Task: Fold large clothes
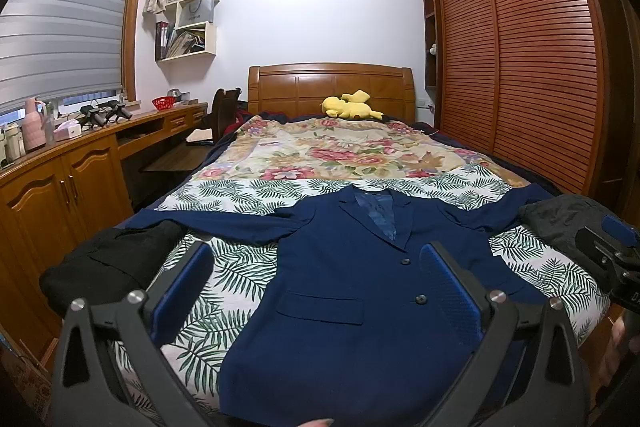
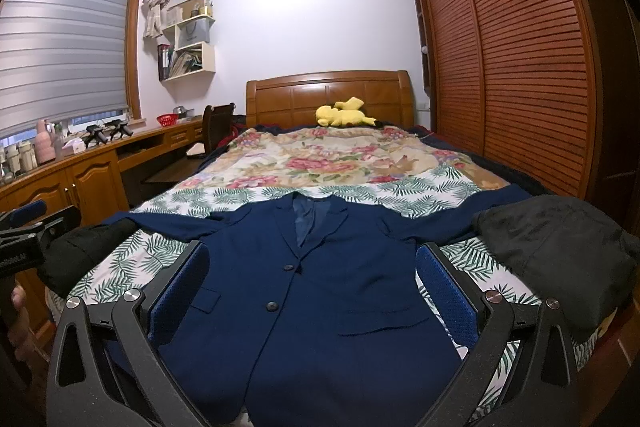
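A navy blazer [image 1: 344, 291] is seen spread face-up on the bed [image 1: 224, 259], flanked by a black garment [image 1: 112, 263] at the left edge and a dark grey one [image 2: 560, 255] at the right. Both the left hand-held gripper [image 1: 316, 287] and right hand-held gripper [image 2: 312, 287] are held spread wide above the blazer, gripping nothing. Only in the left wrist view is the right tool's body caught at the frame edge.
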Tool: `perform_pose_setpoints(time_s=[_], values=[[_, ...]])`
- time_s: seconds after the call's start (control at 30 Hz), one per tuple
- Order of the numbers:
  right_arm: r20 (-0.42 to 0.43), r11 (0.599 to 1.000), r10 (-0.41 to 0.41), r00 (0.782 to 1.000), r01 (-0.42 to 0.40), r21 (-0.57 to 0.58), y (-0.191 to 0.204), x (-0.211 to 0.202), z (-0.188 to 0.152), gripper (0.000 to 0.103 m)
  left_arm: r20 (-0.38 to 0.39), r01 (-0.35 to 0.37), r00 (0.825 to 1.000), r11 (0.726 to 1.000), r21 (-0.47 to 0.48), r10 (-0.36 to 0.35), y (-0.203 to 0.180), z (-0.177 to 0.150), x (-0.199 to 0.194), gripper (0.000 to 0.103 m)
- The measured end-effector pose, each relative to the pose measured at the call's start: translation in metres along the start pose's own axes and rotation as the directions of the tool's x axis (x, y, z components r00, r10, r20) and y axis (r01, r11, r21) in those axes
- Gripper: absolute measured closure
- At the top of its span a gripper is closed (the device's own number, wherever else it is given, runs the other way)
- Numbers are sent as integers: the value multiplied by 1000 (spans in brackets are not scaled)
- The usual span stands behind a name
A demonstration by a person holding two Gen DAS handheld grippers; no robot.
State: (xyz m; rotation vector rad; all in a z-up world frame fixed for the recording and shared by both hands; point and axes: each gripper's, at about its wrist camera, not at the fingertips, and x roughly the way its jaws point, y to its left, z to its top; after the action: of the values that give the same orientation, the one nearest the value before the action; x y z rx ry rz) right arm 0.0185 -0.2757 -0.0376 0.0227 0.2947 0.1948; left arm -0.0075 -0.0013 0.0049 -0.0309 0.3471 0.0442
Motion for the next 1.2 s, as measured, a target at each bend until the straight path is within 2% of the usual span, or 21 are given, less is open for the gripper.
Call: perform_pose_setpoints(time_s=[0.63,0.8,0.93,1.2], values=[[-1,1000,2,1000,-2,2,1,-1,0,0,-11,-5,1000,1000,-3,5,0,-1,2,0],[-14,1000,13,1000,-13,-2,-10,13,6,0,-30,-12,999,1000,-7,12,7,-5,13,0],[-45,999,34,998,-36,-31,-3,30,2,0,-70,-22,997,1000,-13,21,18,-12,33,0],[-119,990,95,988,-106,-92,16,87,-10,0,-163,-59,985,998,-15,55,47,-30,98,0]])
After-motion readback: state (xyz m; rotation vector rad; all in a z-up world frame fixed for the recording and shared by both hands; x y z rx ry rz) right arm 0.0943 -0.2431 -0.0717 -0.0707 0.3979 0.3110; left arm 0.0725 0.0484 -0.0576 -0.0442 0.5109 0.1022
